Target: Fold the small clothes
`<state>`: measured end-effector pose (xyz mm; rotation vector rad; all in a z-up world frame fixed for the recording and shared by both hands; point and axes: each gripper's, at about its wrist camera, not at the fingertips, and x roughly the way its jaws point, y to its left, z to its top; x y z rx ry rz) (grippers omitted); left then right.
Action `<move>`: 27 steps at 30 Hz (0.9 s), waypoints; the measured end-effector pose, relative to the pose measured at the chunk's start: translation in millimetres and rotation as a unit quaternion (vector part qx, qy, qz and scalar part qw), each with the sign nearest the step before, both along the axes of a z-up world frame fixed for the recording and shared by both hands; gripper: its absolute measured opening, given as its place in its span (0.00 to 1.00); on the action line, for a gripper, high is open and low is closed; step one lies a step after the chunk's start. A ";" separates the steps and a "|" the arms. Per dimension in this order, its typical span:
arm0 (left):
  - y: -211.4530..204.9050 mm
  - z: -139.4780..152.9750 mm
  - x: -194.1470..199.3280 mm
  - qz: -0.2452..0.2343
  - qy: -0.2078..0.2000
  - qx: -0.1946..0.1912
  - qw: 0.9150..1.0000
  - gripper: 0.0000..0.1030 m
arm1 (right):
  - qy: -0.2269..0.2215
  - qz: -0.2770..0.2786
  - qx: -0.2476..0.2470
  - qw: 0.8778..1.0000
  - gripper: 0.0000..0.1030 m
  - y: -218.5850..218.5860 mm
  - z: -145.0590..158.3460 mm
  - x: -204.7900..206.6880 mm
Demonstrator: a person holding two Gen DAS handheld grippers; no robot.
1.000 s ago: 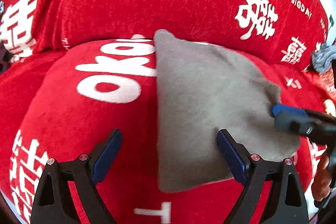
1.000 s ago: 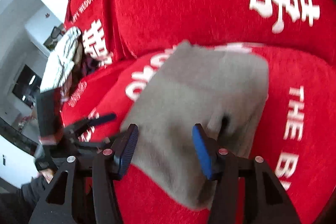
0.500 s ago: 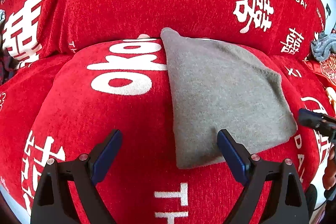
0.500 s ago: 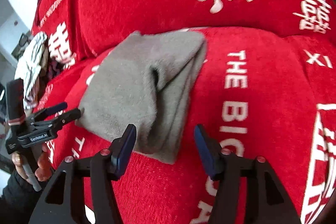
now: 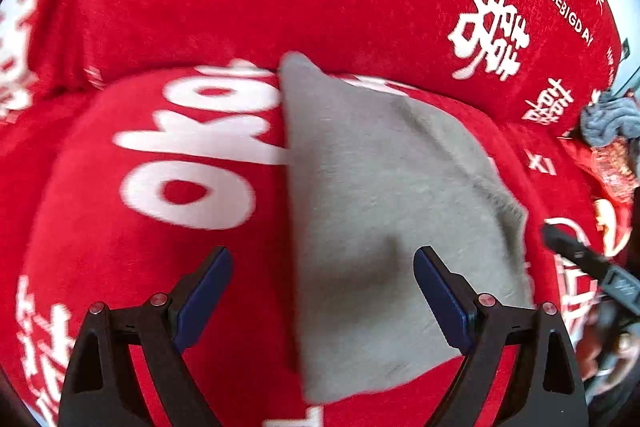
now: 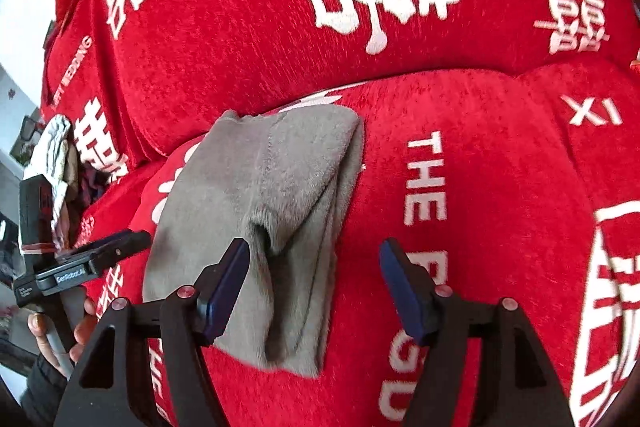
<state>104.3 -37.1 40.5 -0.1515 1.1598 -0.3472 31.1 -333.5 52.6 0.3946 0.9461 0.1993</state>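
Note:
A folded grey garment lies on a red sofa seat cushion printed with white characters. It also shows in the right wrist view, with layered folds along its right edge. My left gripper is open, with the garment's near left edge between its fingers. My right gripper is open, its left finger over the garment's near right edge. The left gripper shows at the left of the right wrist view. The right gripper's tip shows at the right of the left wrist view.
The red sofa backrest rises right behind the garment. A grey cloth bundle lies far right on the sofa. A striped white cloth lies at the sofa's left end.
Both grippers have closed in on the garment after drawing back from it. The left gripper has moved forward over its near left edge. The right has moved left toward its right edge.

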 end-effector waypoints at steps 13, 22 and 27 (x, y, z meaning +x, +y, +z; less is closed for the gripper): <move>-10.8 -53.6 57.1 -0.006 0.105 -0.095 0.990 0.90 | 0.077 -0.016 0.157 0.984 0.69 -17.0 -51.9 68.6; -35.5 -40.3 60.5 -0.034 0.052 -0.057 0.996 0.58 | 0.072 0.018 0.135 0.988 0.44 16.3 -68.5 92.2; -44.0 -27.0 52.9 -0.048 0.012 -0.016 0.999 0.48 | 0.040 0.029 0.074 0.996 0.37 33.1 -53.0 83.3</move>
